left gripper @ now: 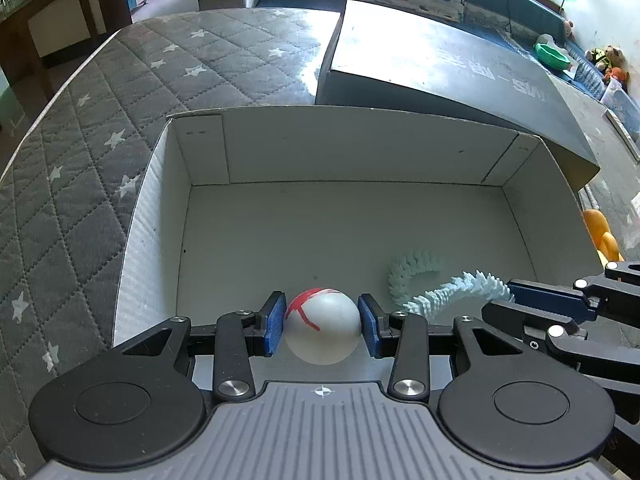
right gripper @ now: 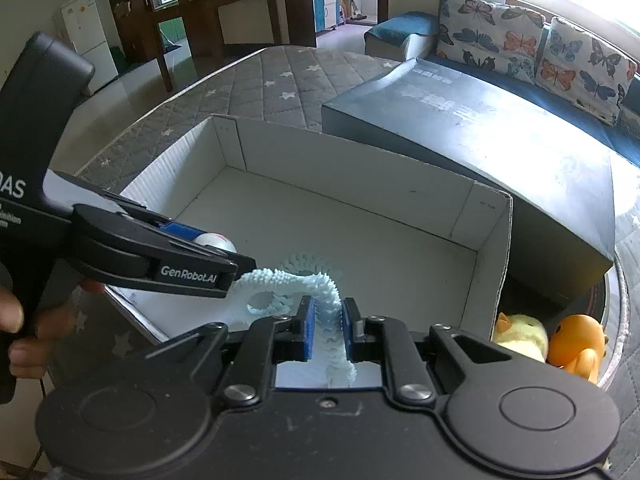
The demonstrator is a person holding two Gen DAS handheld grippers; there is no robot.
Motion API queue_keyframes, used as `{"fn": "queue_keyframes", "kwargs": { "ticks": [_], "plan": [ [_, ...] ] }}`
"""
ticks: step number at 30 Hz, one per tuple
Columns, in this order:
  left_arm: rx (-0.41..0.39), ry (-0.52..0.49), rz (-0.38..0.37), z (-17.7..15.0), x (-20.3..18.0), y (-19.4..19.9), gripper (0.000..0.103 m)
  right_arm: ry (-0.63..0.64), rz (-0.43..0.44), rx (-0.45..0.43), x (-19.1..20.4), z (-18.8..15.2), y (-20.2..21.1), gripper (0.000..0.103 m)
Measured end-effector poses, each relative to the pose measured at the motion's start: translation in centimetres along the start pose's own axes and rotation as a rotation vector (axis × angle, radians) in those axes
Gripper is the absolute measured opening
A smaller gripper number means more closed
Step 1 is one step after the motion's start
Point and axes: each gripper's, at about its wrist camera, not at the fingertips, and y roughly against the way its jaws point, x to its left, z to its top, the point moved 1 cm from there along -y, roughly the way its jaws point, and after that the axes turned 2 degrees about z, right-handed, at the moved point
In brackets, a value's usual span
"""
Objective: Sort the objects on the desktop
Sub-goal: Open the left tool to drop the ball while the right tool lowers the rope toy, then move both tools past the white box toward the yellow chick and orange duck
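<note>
My left gripper (left gripper: pixel 322 326) is shut on a white ball with red markings (left gripper: pixel 322 326) and holds it over the near end of an open white cardboard box (left gripper: pixel 152 200). My right gripper (right gripper: pixel 325 330) is shut on a pale blue spiky jointed toy dragon (right gripper: pixel 328 292); the dragon's front part drapes down into the box (right gripper: pixel 492 248). The dragon also shows in the left wrist view (left gripper: pixel 424 280), with the right gripper (left gripper: pixel 520 300) at its right end. The left gripper with the ball (right gripper: pixel 216 242) shows at the left of the right wrist view.
The box sits on a grey quilted mattress with white stars (left gripper: pixel 100 120). A large dark flat box (left gripper: pixel 440 68) lies behind it. A yellow plush chick (right gripper: pixel 520 332) and an orange rubber duck (right gripper: pixel 576 344) sit outside the box's right wall. A sofa with butterfly cushions (right gripper: pixel 520 40) is beyond.
</note>
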Motion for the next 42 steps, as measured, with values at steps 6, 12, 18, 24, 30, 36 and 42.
{"fn": "queue_keyframes", "kwargs": {
  "ticks": [6,12,18,24,30,36,42],
  "plan": [
    [0.003,-0.015,0.006,0.1,-0.3,0.0,0.046,-0.009,0.007,-0.017,-0.2,-0.1,0.4,0.014],
    [-0.003,-0.026,0.014,0.1,-0.6,0.2,0.049,-0.014,0.007,-0.047,-0.2,-0.2,1.4,0.020],
    [-0.015,-0.037,0.020,0.1,-0.9,0.7,0.051,-0.021,0.005,-0.070,-0.4,-0.3,2.3,0.024],
    [-0.035,-0.051,0.025,0.0,-1.6,1.6,0.057,-0.025,-0.002,-0.090,-0.6,-0.6,3.3,0.028],
    [-0.048,-0.064,0.019,0.1,-2.3,2.4,0.057,-0.034,-0.018,-0.112,-1.1,-0.8,4.1,0.034],
    [-0.056,-0.074,0.012,0.1,-2.9,3.0,0.057,-0.048,-0.037,-0.130,-2.0,-1.1,5.0,0.036],
    [-0.076,-0.080,-0.003,0.3,-3.6,4.1,0.058,-0.070,-0.055,-0.156,-2.9,-1.4,6.3,0.038]
  ]
}}
